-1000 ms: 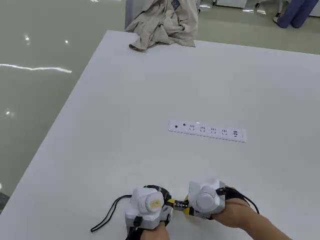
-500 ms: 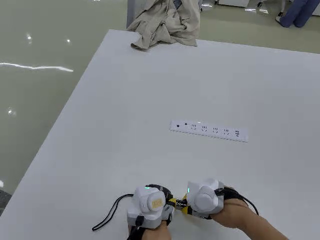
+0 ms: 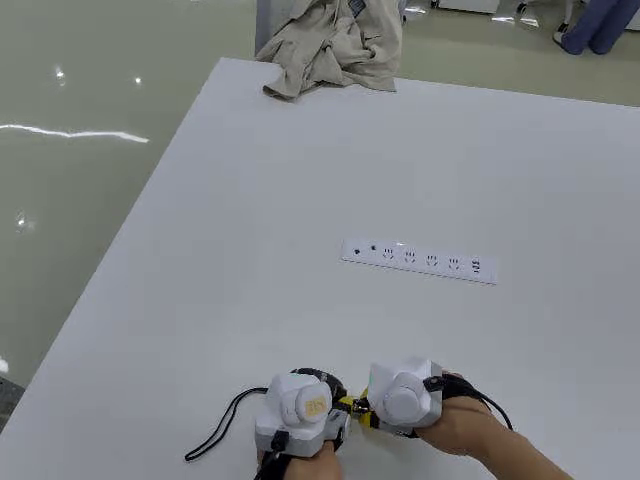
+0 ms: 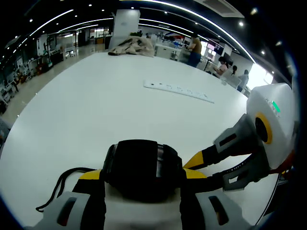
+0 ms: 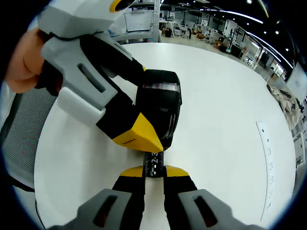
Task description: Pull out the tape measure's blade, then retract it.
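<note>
My left gripper point(image 4: 143, 175) is clamped around the black tape measure point(image 4: 143, 163), down at the near edge of the white desk point(image 4: 96, 96). My right gripper point(image 5: 154, 171) is pinched tight on the short stretch of exposed blade point(image 5: 154, 162), its tips close to the case. A black cord point(image 3: 213, 437) trails left. Farther out lies a white power strip point(image 3: 418, 261), and a beige garment point(image 3: 330, 45) sits at the far edge.

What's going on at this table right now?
A person is working at the near edge of a white table. The left hand-held gripper is clamped on a black tape measure, and the right hand-held gripper pinches its blade, with just a short stretch drawn out. A power strip lies farther back.
</note>
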The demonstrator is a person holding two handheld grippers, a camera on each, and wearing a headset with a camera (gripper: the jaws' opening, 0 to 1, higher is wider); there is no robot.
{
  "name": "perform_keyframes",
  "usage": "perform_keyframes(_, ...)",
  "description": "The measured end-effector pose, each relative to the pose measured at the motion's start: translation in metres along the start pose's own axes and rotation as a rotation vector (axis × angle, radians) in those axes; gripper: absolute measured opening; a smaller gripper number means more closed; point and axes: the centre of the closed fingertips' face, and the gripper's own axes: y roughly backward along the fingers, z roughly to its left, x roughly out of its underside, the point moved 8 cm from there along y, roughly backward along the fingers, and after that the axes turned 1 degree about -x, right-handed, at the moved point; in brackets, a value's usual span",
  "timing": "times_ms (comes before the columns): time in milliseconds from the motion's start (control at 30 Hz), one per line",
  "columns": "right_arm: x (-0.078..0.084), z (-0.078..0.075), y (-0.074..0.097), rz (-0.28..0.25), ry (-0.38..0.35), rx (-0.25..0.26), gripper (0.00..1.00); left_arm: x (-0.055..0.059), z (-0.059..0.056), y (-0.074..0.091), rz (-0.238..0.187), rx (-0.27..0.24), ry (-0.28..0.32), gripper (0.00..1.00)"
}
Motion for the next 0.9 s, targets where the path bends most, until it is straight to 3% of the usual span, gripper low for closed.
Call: perform_keyframes(900,-0.0078,0.0001,-0.006,0.005,0.026,-0.001,0.14,0.0003,0.0002,-0.0006,0.007,-0.001,0.001,0.6)
